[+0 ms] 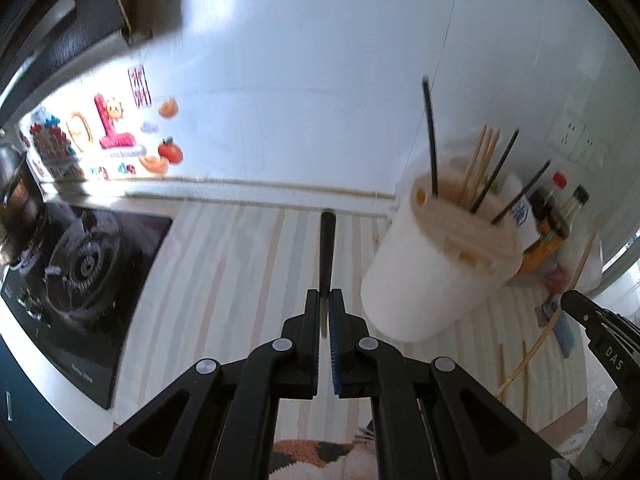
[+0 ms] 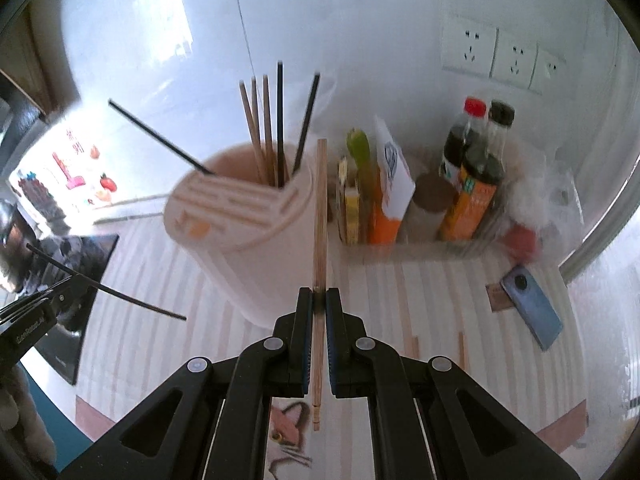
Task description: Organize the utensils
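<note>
My left gripper (image 1: 324, 295) is shut on a black chopstick (image 1: 327, 248) that points forward above the striped counter (image 1: 240, 280). To its right stands a white utensil holder (image 1: 436, 268) with black and wooden chopsticks sticking out of its slotted lid. My right gripper (image 2: 319, 294) is shut on a wooden chopstick (image 2: 320, 216), held upright just right of the same utensil holder (image 2: 248, 240). The right wrist view shows the left gripper (image 2: 68, 286) at the left edge with its black chopstick (image 2: 108, 288). A few wooden chopsticks (image 1: 524, 380) lie on the counter.
A gas stove (image 1: 84, 268) sits at the left with a pot (image 1: 16, 200). Sauce bottles (image 2: 476, 176) and boxes (image 2: 384, 192) fill a clear tray against the wall. A blue phone (image 2: 532, 304) lies on the counter at right. Wall sockets (image 2: 504, 56) are above.
</note>
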Available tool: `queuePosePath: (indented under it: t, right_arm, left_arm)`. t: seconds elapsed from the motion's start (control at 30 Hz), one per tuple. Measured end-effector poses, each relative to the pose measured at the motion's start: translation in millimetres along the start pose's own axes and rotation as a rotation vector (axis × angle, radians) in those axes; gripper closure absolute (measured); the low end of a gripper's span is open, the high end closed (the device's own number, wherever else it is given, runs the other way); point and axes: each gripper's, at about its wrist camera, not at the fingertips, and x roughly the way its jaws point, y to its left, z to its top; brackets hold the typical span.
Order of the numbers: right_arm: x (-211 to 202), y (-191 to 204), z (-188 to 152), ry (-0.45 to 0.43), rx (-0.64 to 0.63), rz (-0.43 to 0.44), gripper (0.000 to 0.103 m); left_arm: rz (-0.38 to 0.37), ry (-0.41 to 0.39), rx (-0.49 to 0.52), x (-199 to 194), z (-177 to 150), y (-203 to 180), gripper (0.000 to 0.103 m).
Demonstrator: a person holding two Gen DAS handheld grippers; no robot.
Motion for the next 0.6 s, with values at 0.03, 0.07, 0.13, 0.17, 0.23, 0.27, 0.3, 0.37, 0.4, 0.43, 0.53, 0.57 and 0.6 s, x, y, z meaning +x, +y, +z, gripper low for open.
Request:
queuePosePath:
  t: [0.03,0.07,0.13,0.17,0.23,0.27,0.3,0.37,0.4,0.43,0.53,0.57,0.6]
  right_arm:
    - [-2.7,1.1,4.9,-0.010,-0.001,0.004,0.097]
    - [-6.0,1.9,10.0,-0.023,0.000,0.008,0.096]
    - [-11.4,3.1,19.4,-0.041,-0.001,0.018,0.096]
    - [-14.8,3.5,25.0,-0.049,-0.001,0.027,0.097]
    - [-20.7,3.9,34.9,-0.062,0.003,0.047,0.097]
    - [-24.5,4.4,40.6,-0.070,0.004,0.060,0.097]
    - [-28.2,5.1,45.9,-0.079,0.004,0.071,0.097]
    - [-33.2,7.3,53.8,-0.086,-0.001,0.085,0.096]
    - [-34.2,8.4,56.8,-0.081,-0.003,0.099,0.097]
    - [-33.9,9.3,57.9,-0.070,-0.004,0.111,0.097]
    - [-22.1,10.1,51.2,-0.010,-0.003,0.131,0.097]
    - [-13.1,9.2,45.4,0.021,0.000,0.130,0.097]
    - [-0.5,7.9,36.8,0.063,0.008,0.126,0.097]
  left_arm:
    - [-0.004,-0.019,-0.003,-6.4,5.6,0.3,0.103]
    - [-0.007,-0.027,-0.001,-10.6,9.9,0.2,0.103]
    - [-0.015,-0.052,-0.004,-21.6,18.4,1.0,0.103]
    - [-0.020,-0.064,0.001,-28.2,23.9,0.1,0.103]
    - [-0.031,-0.091,0.002,-40.8,32.5,-1.5,0.103]
    - [-0.034,-0.102,0.009,-46.2,36.9,-2.6,0.103]
    - [-0.040,-0.113,0.003,-50.1,40.2,-2.0,0.103]
    - [-0.054,-0.118,-0.012,-52.1,44.7,2.4,0.103]
    - [-0.055,-0.108,-0.023,-48.8,45.4,5.9,0.101]
    - [-0.059,-0.093,-0.039,-43.2,45.0,9.5,0.098]
    - [-0.071,0.000,-0.097,-5.4,37.0,22.1,0.054]
    - [-0.064,0.022,-0.109,7.5,32.5,24.6,0.048]
    - [-0.058,0.045,-0.121,24.1,27.5,27.7,0.048]
